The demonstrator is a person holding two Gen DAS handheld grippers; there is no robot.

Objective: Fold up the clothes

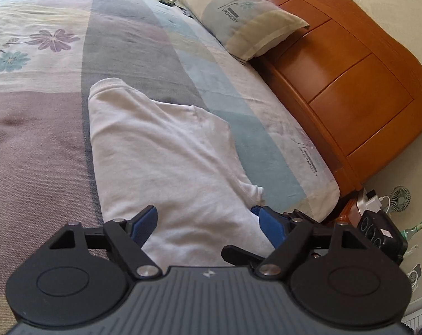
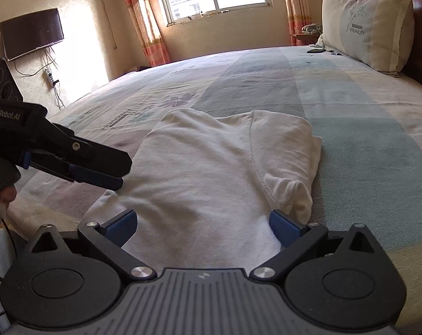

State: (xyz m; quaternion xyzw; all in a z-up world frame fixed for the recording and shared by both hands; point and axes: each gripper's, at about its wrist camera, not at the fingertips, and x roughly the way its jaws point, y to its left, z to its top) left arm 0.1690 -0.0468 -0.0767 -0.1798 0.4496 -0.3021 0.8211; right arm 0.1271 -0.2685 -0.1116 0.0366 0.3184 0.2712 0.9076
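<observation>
A white shirt [image 2: 211, 173], partly folded with a sleeve tucked across its front, lies flat on the bed [image 2: 364, 145], a pillow [image 2: 367, 28] at two o'clock against the headboard [image 1: 350, 64]. The left hand-held gripper [image 1: 204, 223] hovers over the shirt's nine-o'clock edge, jaws spread, nothing pinched. The right hand-held gripper [image 2: 202, 227], jaws likewise wide, straddles the near hem at six o'clock.

Both wrist cameras look down, close, sharing the white shirt [image 1: 166, 162].
</observation>
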